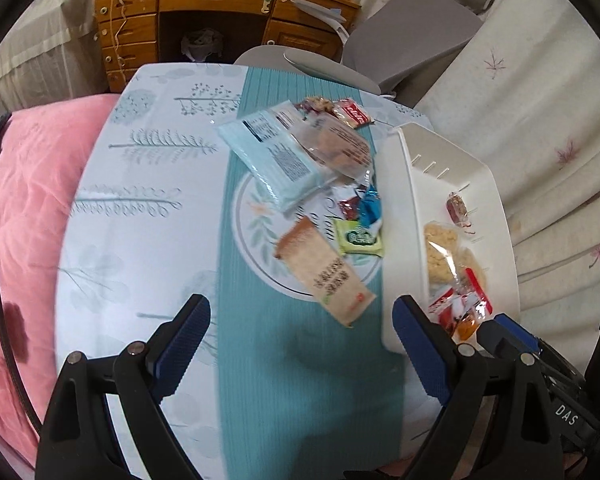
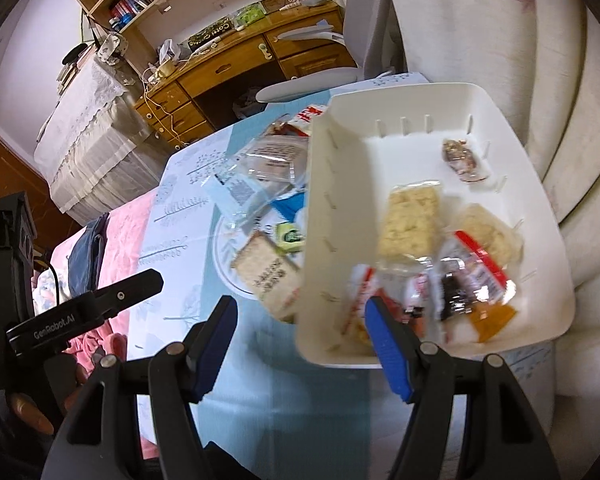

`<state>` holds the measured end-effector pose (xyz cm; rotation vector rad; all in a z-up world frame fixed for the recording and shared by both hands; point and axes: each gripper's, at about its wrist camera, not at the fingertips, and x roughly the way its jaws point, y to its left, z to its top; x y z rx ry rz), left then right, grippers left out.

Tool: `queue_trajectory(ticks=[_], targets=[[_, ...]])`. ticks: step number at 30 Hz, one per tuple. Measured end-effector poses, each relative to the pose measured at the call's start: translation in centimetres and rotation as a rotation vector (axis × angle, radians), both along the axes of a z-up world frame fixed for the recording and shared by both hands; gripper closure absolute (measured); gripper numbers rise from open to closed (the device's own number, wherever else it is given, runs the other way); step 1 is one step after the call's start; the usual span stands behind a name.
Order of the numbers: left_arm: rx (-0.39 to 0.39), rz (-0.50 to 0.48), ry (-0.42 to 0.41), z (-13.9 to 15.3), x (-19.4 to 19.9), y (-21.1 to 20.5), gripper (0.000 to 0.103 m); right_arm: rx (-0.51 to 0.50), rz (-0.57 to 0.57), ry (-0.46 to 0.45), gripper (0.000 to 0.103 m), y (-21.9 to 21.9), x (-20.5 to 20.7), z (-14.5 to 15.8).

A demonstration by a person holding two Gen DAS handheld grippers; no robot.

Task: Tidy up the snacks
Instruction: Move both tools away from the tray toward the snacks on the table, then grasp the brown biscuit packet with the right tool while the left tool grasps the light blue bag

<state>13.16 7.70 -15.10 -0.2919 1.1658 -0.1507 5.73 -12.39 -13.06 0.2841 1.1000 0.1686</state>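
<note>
My left gripper [image 1: 302,316] hangs open over the teal runner, with nothing between its blue pads. Just beyond it lies a pile of loose snacks: a tan packet [image 1: 324,276], a small green packet [image 1: 360,238], a light blue packet [image 1: 272,156] and a clear biscuit pack [image 1: 336,144]. To their right stands a white tray [image 1: 452,168] holding a rice crisp bar [image 1: 440,252] and red-and-white packets [image 1: 460,304]. My right gripper [image 2: 300,316] is open over the near left corner of the tray [image 2: 440,96]. Its pads press on nothing.
The table [image 1: 140,220] has a pale tree-print cloth. Pink bedding [image 1: 28,200] lies along its left side. A grey chair [image 1: 404,36] and a wooden desk [image 1: 204,12] stand behind it, and pale draped fabric [image 1: 540,120] is at its right. A hand [image 2: 28,408] holds the left tool.
</note>
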Motion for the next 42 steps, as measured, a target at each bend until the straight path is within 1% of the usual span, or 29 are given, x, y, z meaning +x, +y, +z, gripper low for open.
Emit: queue_trajectory(ticks=[8, 12, 15, 18, 21, 25, 31, 34, 36, 38, 40, 42], targets=[[0.026, -0.099, 0.008, 0.1, 2.2, 5.2, 0.011, -0.014, -0.041, -0.014, 0.036, 5.6, -0.2, -0.5], [0.020, -0.140, 0.029, -0.1, 3.6, 7.0, 0.011, -0.027, -0.070, 0.006, 0.036, 8.2, 0.1, -1.1], [0.027, -0.143, 0.066, -0.5, 4.9, 7.9, 0.011, -0.055, -0.070, 0.018, 0.036, 9.8, 0.2, -1.6], [0.027, -0.124, 0.109, -1.2, 6.4, 8.5, 0.011, -0.097, -0.055, 0.026, 0.036, 11.1, 0.3, -2.1], [0.042, -0.091, 0.187, -2.3, 8.4, 8.8, 0.011, -0.138, -0.028, 0.037, 0.036, 12.2, 0.6, -2.5], [0.015, -0.034, 0.257, -3.3, 10.6, 9.0, 0.011, -0.189, 0.012, 0.066, 0.036, 13.2, 1.6, -3.4], [-0.019, 0.050, 0.319, -4.0, 14.2, 8.4, 0.011, -0.249, 0.092, 0.095, 0.036, 14.1, 3.7, -4.6], [-0.034, 0.078, 0.345, -4.5, 15.8, 7.9, 0.011, -0.259, 0.136, 0.113, 0.036, 14.4, 4.9, -5.3], [-0.050, 0.101, 0.359, -4.9, 16.8, 7.5, 0.011, -0.269, 0.165, 0.122, 0.036, 14.6, 5.6, -5.7], [-0.077, 0.143, 0.389, -5.6, 17.9, 7.4, 0.011, -0.283, 0.199, 0.137, 0.036, 14.7, 6.3, -6.2], [-0.099, 0.173, 0.407, -6.3, 18.8, 7.4, 0.011, -0.300, 0.233, 0.154, 0.035, 14.9, 6.8, -6.8], [-0.102, 0.200, 0.416, -6.9, 19.9, 7.2, 0.011, -0.314, 0.274, 0.176, 0.032, 15.1, 7.3, -7.6]])
